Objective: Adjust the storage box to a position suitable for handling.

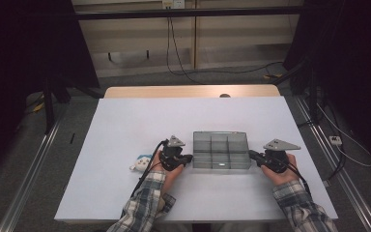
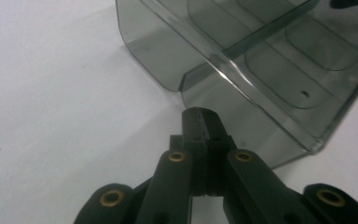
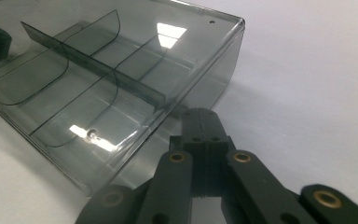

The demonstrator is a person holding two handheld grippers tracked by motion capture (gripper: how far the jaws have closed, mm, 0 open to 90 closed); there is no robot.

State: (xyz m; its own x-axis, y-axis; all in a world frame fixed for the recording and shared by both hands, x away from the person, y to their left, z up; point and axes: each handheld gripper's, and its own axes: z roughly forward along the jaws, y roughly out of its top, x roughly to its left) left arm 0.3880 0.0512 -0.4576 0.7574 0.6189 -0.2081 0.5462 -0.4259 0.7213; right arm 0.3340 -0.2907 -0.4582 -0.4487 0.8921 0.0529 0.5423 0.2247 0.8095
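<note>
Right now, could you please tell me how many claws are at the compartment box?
2: the left claw is at the box's left wall, and the right claw is at its right wall, both shut.

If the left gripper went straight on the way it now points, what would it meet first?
Most likely the left side wall of the smoky divided tray. The left gripper, jaws shut, points at that wall from close by; whether it already touches is unclear.

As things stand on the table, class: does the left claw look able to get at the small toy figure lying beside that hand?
Probably yes. The toy figure lies on bare table just left of the left claw, nothing between them, but the shut claw points at the grey divided box and would have to turn and open.
</note>
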